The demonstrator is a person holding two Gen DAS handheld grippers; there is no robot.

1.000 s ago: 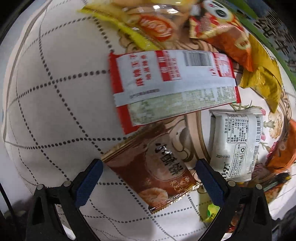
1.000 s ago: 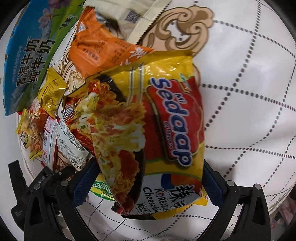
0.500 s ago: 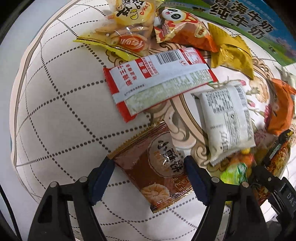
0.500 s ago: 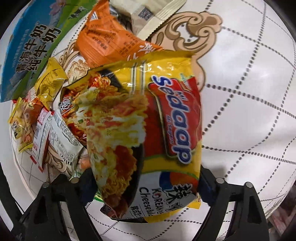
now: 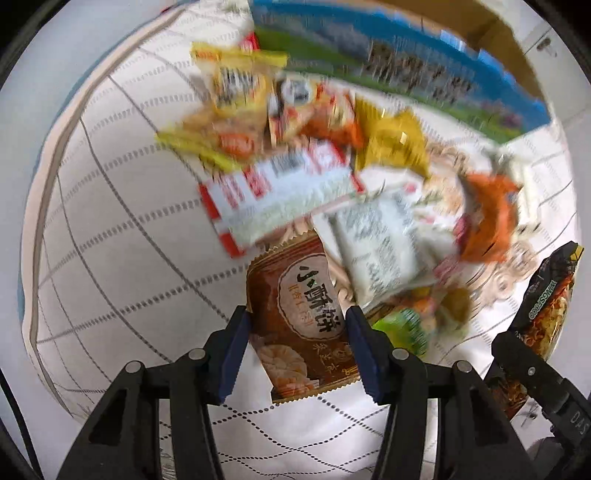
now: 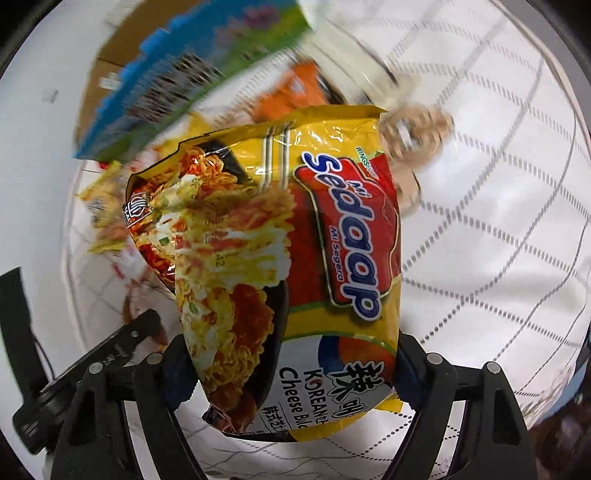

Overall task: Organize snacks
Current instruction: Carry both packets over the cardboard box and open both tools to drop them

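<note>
My left gripper (image 5: 297, 347) is shut on a brown biscuit packet (image 5: 301, 317) and holds it above the white quilted cloth (image 5: 122, 229). My right gripper (image 6: 291, 373) is shut on a yellow Sedaap noodle packet (image 6: 295, 258), lifted off the cloth (image 6: 491, 240); the packet hides both fingertips. That packet and the right gripper also show at the right edge of the left wrist view (image 5: 546, 306). A blurred pile of snack packets lies beyond: a red-and-white packet (image 5: 284, 192), a white packet (image 5: 380, 243), an orange packet (image 5: 487, 218).
A blue-and-green milk carton box (image 5: 399, 70) stands at the far side of the pile, with a brown cardboard box (image 5: 476, 26) behind it. The milk box also shows in the right wrist view (image 6: 199, 70). Bare cloth lies left of the pile.
Both grippers have closed on their packets and lifted them off the cloth. The view has pulled back and the pile now looks farther away and blurred.
</note>
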